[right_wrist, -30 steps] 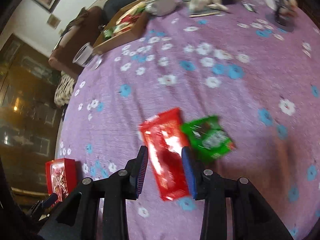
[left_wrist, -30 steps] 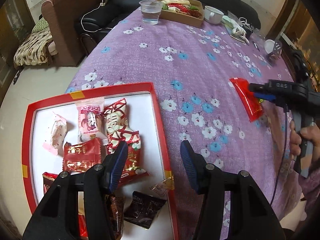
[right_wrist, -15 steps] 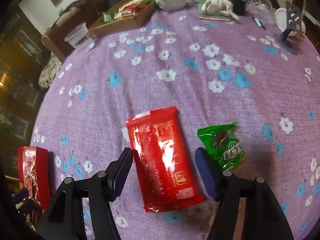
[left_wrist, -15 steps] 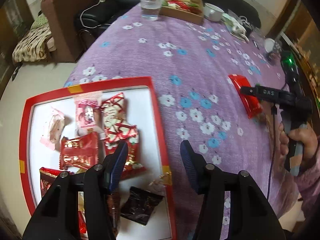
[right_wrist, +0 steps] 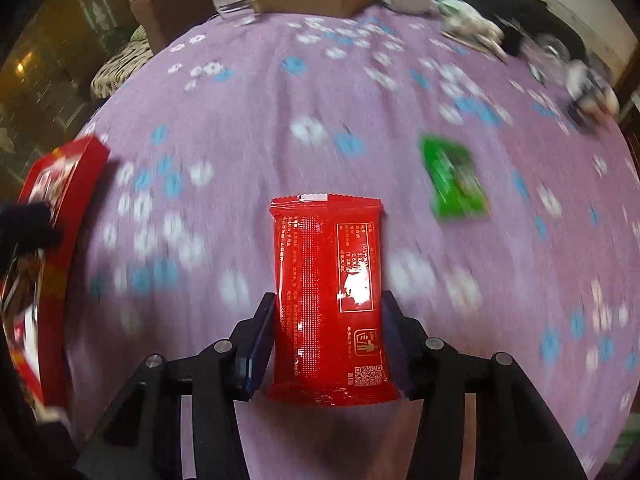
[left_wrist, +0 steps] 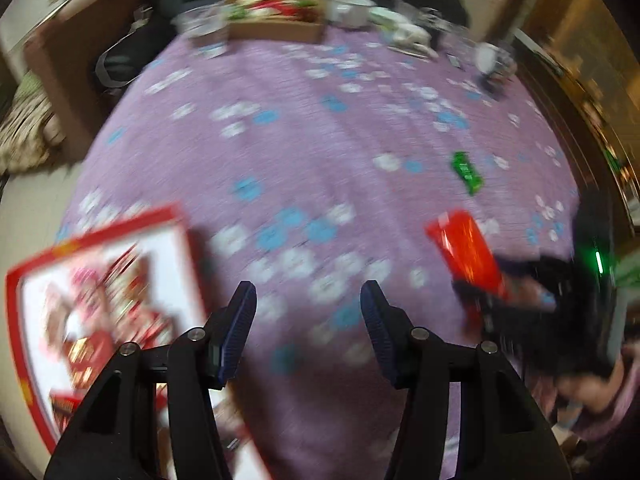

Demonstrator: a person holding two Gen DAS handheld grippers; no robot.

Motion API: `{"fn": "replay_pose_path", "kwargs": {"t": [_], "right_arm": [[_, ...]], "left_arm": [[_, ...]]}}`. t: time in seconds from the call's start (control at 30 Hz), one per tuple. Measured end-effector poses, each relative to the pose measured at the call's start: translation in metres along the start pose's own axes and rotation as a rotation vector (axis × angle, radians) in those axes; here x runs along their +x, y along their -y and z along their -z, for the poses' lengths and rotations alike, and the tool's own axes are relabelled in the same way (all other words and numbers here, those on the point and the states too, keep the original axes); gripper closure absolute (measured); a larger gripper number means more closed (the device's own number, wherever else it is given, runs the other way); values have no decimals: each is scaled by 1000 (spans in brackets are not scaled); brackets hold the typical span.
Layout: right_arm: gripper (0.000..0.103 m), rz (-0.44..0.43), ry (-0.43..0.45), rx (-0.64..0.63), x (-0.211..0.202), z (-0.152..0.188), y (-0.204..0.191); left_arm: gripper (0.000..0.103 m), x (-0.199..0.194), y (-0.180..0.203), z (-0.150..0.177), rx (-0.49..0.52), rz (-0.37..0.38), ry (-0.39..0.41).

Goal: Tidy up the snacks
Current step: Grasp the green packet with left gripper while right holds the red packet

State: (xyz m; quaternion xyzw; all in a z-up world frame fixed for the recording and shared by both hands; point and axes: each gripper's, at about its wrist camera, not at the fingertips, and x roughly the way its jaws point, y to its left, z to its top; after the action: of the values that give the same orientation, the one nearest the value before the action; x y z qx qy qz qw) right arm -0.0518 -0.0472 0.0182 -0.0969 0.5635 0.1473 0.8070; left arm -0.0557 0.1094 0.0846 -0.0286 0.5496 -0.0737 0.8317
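A: Right gripper [right_wrist: 326, 344] first; its jaws are closing, one pad on each long edge of the red packet [right_wrist: 327, 300], and the packet sits sharp while the cloth under it smears, so I judge it gripped and carried.

B: Which way does the packet lie?

A: Long axis straight ahead along the fingers; the sealed end points away from the gripper, the coded end sits back between the jaws.

B: And the red tray [right_wrist: 60, 184]?

A: That's the landmark; from the right wrist view the packet is well off to the tray's right, with a stretch of flowered purple tablecloth [right_wrist: 248, 120] between them; so I judge the coming move to be a sideways carry toward the tray.

B: Anything else loose?

A: A green packet [right_wrist: 456, 182] lies on the cloth farther from the tray than the red one, beyond it and to its right.

B: The left gripper [left_wrist: 308, 326]?

A: Part open and empty, nothing but cloth between its pads; it hangs just beside the tray's right rim [left_wrist: 188, 248], far nearer the tray than the right one.

B: So who delivers?

A: The right has the packet, the left has the position; the tray already holds several wrapped snacks, blurred here.
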Motion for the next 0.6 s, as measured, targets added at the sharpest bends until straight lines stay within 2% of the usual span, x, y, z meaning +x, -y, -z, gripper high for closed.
{"fn": "replay_pose_path", "kwargs": {"t": [0.13,0.2,0.3,0.37,0.47,0.57,0.6], "right_arm": [[52,35,-10,136,-19,47,42],[52,48,-12,199,-27,58,58],[52,69,-12,268,-37,78,80],[51,68,-8,294,-42,87,83],[51,70,-2,287,-45,92,81],[50,67,-2,266,-47,95,79],[50,60,-1,263,-47,95,79]], "left_arm": [[50,24,47,-32,123,49,-5],[50,41,74,-52,156,65,-23],[50,69,115,-83,130,96,-59],[50,84,135,-96,103,76,-65],[38,107,150,-108,66,59,-70],[37,125,161,-111,89,28,-72],[34,131,164,-112,100,17,-73]]}}
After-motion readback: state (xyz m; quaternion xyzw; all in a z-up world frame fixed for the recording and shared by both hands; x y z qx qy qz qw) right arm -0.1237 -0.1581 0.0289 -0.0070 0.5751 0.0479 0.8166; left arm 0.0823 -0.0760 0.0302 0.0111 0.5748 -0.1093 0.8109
